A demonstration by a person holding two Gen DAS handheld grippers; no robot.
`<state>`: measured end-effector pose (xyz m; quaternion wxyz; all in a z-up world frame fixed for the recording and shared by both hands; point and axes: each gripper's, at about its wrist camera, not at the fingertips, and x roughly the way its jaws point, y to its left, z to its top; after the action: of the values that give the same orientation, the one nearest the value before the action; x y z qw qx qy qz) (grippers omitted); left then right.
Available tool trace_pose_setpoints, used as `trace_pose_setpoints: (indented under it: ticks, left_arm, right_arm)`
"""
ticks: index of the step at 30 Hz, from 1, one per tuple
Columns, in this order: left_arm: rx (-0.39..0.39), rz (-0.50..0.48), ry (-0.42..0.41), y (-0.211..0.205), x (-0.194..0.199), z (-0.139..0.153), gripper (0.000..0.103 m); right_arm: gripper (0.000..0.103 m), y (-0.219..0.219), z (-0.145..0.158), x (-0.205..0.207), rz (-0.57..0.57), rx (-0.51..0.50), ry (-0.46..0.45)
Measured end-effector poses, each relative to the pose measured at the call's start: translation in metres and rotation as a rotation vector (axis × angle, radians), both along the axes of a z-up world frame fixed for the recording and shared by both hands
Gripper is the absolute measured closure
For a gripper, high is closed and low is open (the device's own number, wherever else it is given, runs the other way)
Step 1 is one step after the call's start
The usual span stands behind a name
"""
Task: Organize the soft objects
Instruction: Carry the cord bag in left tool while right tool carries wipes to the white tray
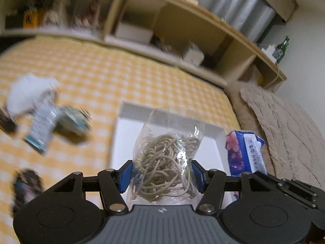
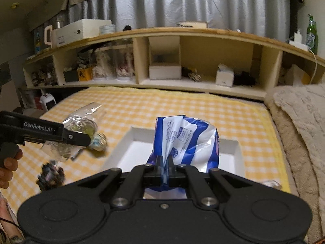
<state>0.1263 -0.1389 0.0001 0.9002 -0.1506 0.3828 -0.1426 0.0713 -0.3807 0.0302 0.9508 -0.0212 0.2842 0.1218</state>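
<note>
Left wrist view: left gripper (image 1: pixel 161 175) clamps a clear bag of beige rubber bands (image 1: pixel 165 163), blue pads (image 1: pixel 125 175) pressing on both sides of it. The bag hangs over the near edge of the white tray (image 1: pixel 220 142), which is the landmark here. Tray floor behind the bag is bare and its far wall is visible. Just right of the tray is a blue floral tissue pack (image 1: pixel 244 152), with the other gripper's black arm crossing under it. Left of the tray, well apart, blurred clutter lies on the yellow checked sheet (image 1: pixel 97 77): a white fluffy item (image 1: pixel 26 93), a pale packet (image 1: pixel 40 130) and a dark bundle (image 1: pixel 26 185). Open sheet lies between that clutter and the tray's left wall. Beyond the tray is a wooden shelf unit (image 1: pixel 203 20); to its right, a beige blanket (image 1: pixel 284 132).

Right wrist view: right gripper (image 2: pixel 165 167) is clenched tight on a pinch of a blue-and-white plastic tissue pack (image 2: pixel 183 142), held above the white tray (image 2: pixel 240 154) near its front edge. Gripper is angled downward toward the tray. Left of the tray, the left gripper (image 2: pixel 81 140) reaches in sideways, a hand (image 2: pixel 9 162) on its grip and the rubber-band bag (image 2: pixel 79 126) at its tip. A dark bundle (image 2: pixel 50 175) sits on the sheet below it. A small crinkled clear item (image 2: pixel 271 184) is just off the tray's right front corner. The blanket (image 2: pixel 300 132) bounds the right side.
</note>
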Motion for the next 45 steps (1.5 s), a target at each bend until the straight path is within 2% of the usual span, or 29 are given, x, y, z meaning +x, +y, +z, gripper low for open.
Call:
trace_pose_setpoints:
  ticks: [7,13,16,18,20,22,25,26,28,29,31,38,41,45]
  left_arm:
    - [-0.075,-0.037,0.138,-0.047,0.019,-0.041,0.043]
    - [-0.111,-0.041,0.21,-0.078,0.03,-0.07,0.043]
    - [-0.132,-0.02,0.239,-0.09,0.033,-0.085,0.042]
    - [-0.14,-0.033,0.247,-0.099,0.034,-0.092,0.038]
    - [-0.145,-0.05,0.252,-0.107,0.036,-0.099,0.025]
    - [-0.166,-0.059,0.266,-0.111,0.037,-0.106,0.024]
    - [-0.175,-0.073,0.263,-0.111,0.036,-0.107,0.028]
    - [-0.162,-0.077,0.253,-0.11,0.035,-0.105,0.038]
    - [-0.096,-0.094,0.239,-0.112,0.035,-0.102,0.049]
    - [-0.052,-0.108,0.243,-0.115,0.036,-0.101,0.051]
    - [-0.013,-0.129,0.265,-0.115,0.035,-0.104,0.052]
    - [-0.066,-0.139,0.287,-0.125,0.038,-0.114,0.053]
    - [-0.067,-0.15,0.284,-0.124,0.037,-0.112,0.053]
    - [-0.058,-0.145,0.269,-0.121,0.033,-0.105,0.052]
  right_arm:
    - [0.101,-0.034,-0.037,0.008,-0.015,0.009,0.072]
    - [0.101,-0.047,-0.069,0.02,-0.007,0.018,0.127]
    - [0.101,-0.052,-0.081,0.025,-0.042,-0.016,0.152]
    - [0.101,-0.058,-0.088,0.027,-0.051,-0.012,0.166]
    - [0.101,-0.064,-0.095,0.028,-0.053,0.001,0.179]
    - [0.101,-0.067,-0.099,0.028,-0.052,0.013,0.185]
    - [0.101,-0.071,-0.104,0.027,-0.06,0.023,0.185]
    - [0.101,-0.073,-0.105,0.027,-0.063,0.032,0.187]
    - [0.101,-0.076,-0.107,0.028,-0.066,0.052,0.19]
    - [0.101,-0.077,-0.108,0.028,-0.068,0.059,0.191]
    - [0.101,-0.077,-0.108,0.027,-0.071,0.066,0.192]
    - [0.098,-0.075,-0.111,0.027,-0.094,0.094,0.21]
    - [0.086,-0.082,-0.103,0.024,-0.104,0.157,0.224]
    - [0.074,-0.084,-0.086,0.014,-0.098,0.17,0.206]
